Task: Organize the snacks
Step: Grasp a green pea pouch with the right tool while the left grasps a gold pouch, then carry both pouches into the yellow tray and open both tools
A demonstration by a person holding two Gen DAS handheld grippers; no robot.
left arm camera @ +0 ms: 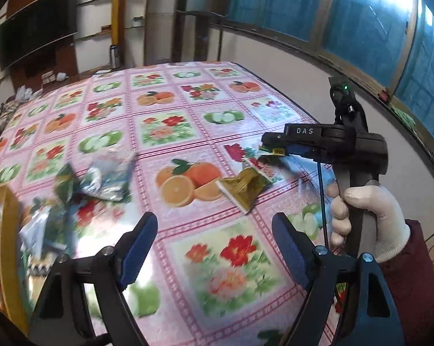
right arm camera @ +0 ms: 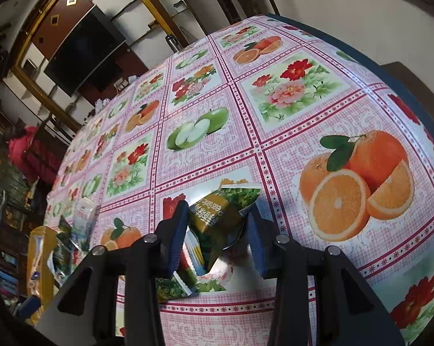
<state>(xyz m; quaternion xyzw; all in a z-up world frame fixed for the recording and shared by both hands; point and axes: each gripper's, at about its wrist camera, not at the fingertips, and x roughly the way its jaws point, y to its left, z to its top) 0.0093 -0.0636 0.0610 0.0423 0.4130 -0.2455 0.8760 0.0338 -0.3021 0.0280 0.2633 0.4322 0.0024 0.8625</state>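
Note:
In the right wrist view my right gripper [right arm camera: 217, 220] is shut on an olive-green snack packet [right arm camera: 214, 212], which stands tilted between the blue pads just above the fruit-print tablecloth [right arm camera: 303, 115]. More packets lie under and behind it: a green leafy-print one [right arm camera: 241, 193] and one with a white serrated edge [right arm camera: 173, 287]. In the left wrist view the right gripper [left arm camera: 270, 144], in a white-gloved hand [left arm camera: 369, 210], pinches packets [left arm camera: 263, 164] beside a gold packet [left arm camera: 242, 187]. My left gripper [left arm camera: 214, 219] is open over the cloth, with nothing between its fingers.
A blurred heap of foil and green snack packets [left arm camera: 101, 178] lies to the left, next to a yellow-rimmed box [left arm camera: 7, 230] that holds more packets. The same box [right arm camera: 41, 248] shows at the lower left of the right wrist view. The table edge [left arm camera: 332, 132] runs along the right near a wall.

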